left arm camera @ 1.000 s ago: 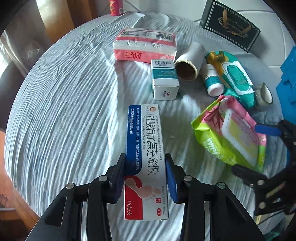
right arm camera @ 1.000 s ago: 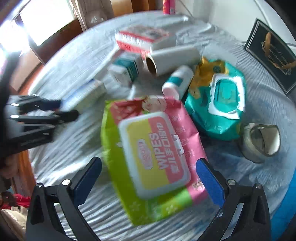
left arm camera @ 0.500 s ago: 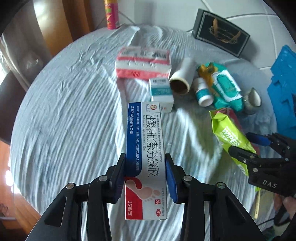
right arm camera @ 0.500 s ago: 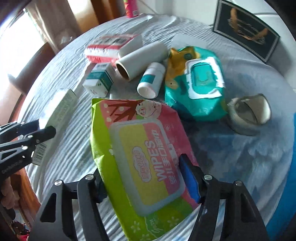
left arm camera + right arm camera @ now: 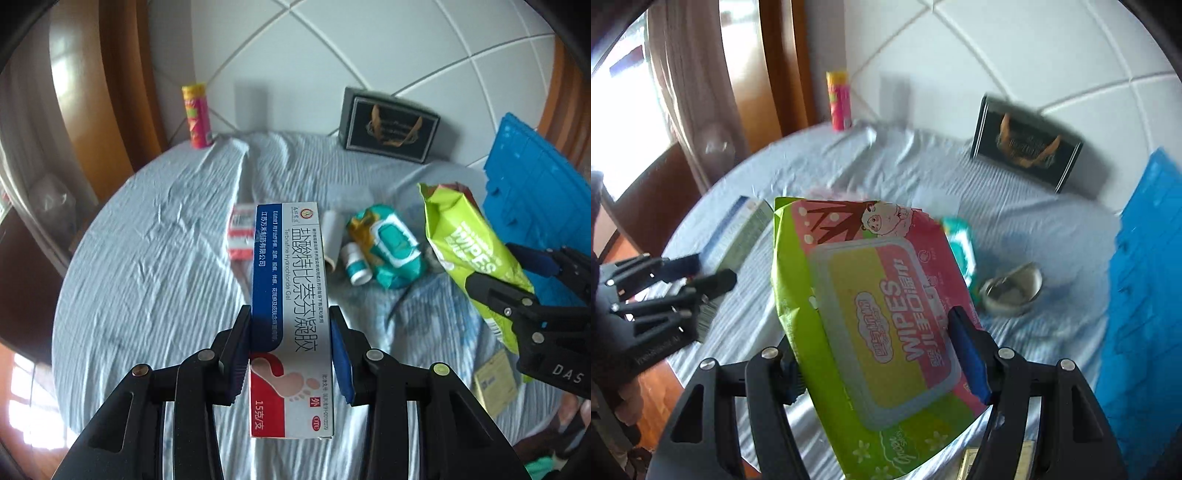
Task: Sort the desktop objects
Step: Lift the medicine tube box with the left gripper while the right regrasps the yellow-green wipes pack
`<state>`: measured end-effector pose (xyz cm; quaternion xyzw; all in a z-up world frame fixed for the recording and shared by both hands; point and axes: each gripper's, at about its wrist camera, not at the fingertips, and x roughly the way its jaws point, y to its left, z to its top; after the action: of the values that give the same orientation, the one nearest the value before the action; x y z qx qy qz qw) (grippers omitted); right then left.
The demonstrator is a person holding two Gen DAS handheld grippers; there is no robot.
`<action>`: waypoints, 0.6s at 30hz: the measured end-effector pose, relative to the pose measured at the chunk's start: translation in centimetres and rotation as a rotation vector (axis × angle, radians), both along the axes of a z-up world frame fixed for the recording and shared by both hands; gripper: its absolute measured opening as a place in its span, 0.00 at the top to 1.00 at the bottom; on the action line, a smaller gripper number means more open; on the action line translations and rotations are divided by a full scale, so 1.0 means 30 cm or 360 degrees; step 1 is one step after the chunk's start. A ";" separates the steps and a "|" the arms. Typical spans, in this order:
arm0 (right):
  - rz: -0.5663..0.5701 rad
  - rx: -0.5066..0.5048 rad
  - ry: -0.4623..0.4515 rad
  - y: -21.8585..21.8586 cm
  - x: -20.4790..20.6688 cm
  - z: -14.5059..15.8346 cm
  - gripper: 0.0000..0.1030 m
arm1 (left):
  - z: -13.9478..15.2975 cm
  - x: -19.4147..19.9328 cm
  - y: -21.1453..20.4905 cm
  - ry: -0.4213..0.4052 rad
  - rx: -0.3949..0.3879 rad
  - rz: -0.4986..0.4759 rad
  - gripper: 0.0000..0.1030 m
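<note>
My left gripper [image 5: 290, 354] is shut on a long white, blue and red ointment box [image 5: 290, 295] and holds it above the table. My right gripper [image 5: 882, 362] is shut on a green and pink wipes pack [image 5: 875, 306], also lifted; it shows at the right in the left wrist view [image 5: 476, 258]. On the grey tablecloth [image 5: 147, 266] remain a teal wipes pack [image 5: 391, 247], a small white bottle [image 5: 356, 264], a cardboard roll [image 5: 330, 236] and a pink tissue pack [image 5: 240, 232].
A blue crate [image 5: 535, 192] stands at the right. A black box [image 5: 388, 125] and a pink-yellow can [image 5: 195, 110] stand at the back by the wall. A tape roll [image 5: 1012, 288] lies near the teal pack. The table edge curves at the left.
Both grippers have risen well above the table with their loads. The right gripper closed on the wipes pack and lifted it off the cloth.
</note>
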<state>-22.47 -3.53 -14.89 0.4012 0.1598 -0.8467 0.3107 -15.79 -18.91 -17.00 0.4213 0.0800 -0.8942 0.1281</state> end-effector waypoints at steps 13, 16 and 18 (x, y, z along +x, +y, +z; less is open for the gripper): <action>-0.0263 -0.0049 0.0380 0.073 0.105 0.397 0.89 | 0.287 -0.032 0.097 0.0290 -0.0038 -0.0215 0.63; -0.0277 -0.0053 0.0299 0.093 0.061 0.388 0.89 | 0.265 -0.066 0.107 0.0247 -0.0027 -0.0204 0.63; -0.0305 -0.0070 0.0189 0.119 0.028 0.327 0.89 | 0.213 -0.086 0.105 0.0188 -0.0020 -0.0199 0.63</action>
<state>-21.62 0.04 -5.09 0.3567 0.1203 -0.8981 0.2272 -18.38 -15.76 -10.62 0.3713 0.0554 -0.9242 0.0697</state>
